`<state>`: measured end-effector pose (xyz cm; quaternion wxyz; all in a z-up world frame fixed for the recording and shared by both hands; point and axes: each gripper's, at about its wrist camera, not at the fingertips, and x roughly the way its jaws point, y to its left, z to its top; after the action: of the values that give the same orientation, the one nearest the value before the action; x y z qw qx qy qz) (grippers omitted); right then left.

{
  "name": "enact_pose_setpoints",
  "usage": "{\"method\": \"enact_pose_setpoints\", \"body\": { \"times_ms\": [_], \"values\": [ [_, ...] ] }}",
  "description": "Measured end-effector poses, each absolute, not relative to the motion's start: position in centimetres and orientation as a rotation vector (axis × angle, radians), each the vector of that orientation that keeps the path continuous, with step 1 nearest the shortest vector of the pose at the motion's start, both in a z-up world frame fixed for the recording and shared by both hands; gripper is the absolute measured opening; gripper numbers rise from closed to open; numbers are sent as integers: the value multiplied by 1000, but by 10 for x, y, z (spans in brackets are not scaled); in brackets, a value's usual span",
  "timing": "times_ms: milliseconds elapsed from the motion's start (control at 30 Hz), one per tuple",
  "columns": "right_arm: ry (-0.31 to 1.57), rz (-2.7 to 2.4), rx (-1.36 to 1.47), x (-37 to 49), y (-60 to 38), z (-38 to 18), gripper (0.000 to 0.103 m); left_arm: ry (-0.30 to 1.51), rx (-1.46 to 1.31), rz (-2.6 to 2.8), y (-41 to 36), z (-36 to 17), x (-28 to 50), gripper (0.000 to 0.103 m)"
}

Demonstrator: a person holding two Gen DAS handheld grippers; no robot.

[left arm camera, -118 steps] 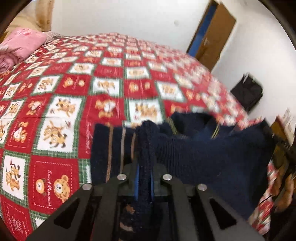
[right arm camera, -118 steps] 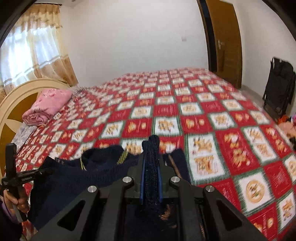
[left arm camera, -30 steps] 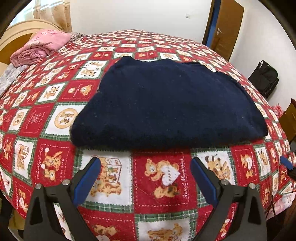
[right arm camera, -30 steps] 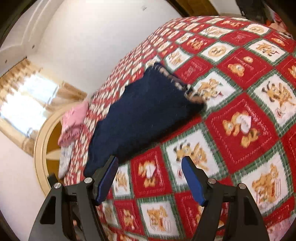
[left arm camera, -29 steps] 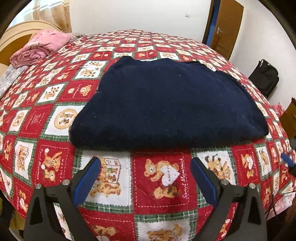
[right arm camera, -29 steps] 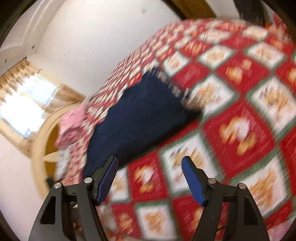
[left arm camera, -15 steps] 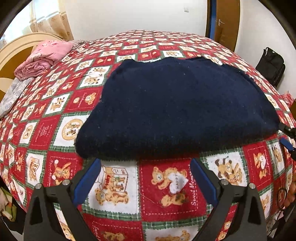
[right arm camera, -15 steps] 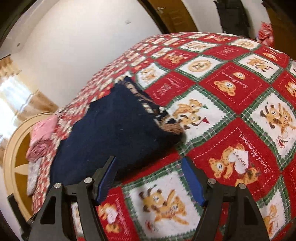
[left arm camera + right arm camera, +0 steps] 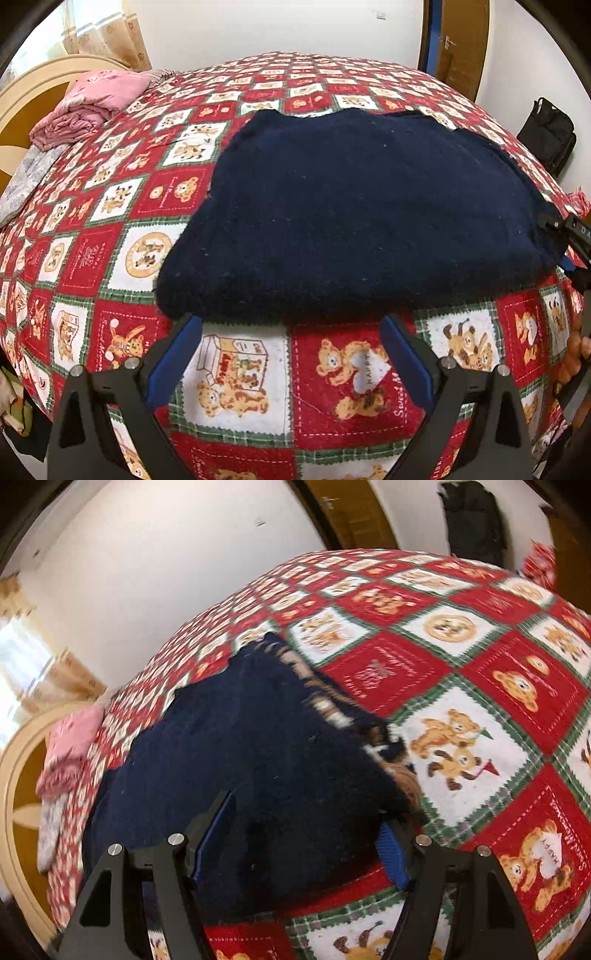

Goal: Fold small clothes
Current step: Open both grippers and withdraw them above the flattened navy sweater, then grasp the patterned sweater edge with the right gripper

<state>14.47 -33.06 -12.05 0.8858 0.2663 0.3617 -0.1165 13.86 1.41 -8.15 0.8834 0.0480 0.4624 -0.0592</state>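
1. Dark navy knitted sweater (image 9: 354, 214) lies spread flat on red, white and green teddy-bear patchwork bedspread (image 9: 332, 373), brown-striped edge on its right side.
2. Left gripper (image 9: 290, 325): blue-padded fingers wide apart, nothing between them, tips just short of sweater's near hem.
3. Right gripper (image 9: 306, 812): fingers apart, straddling sweater's near right corner; pads not pressing on the knit.
4. Folded pink blanket (image 9: 88, 107) by cream headboard (image 9: 22, 99), well apart from sweater.
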Motion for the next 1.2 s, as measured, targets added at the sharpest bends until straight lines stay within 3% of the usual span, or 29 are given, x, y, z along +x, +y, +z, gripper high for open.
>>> {"method": "enact_pose_setpoints", "body": {
  "times_ms": [400,600,800,1000,1067,1133,1200],
  "values": [
    [627,-320,504,136,-387,-84,72,990,41,-141,17,-87,150,99],
    [784,-193,477,191,-390,-103,72,965,73,-149,7,-81,150,99],
    [852,-124,541,219,-389,-127,72,933,84,-174,-1,-71,157,99],
    [842,-143,418,219,-367,-127,74,835,151,-159,-36,-52,193,99],
    [843,-114,369,216,-359,-126,69,833,150,-175,-49,-50,208,99],
    [844,-79,372,210,-361,-125,53,841,142,-173,-62,-50,227,99],
    [850,-61,417,207,-369,-125,47,857,134,-173,-75,-54,245,99]
  ]
}}
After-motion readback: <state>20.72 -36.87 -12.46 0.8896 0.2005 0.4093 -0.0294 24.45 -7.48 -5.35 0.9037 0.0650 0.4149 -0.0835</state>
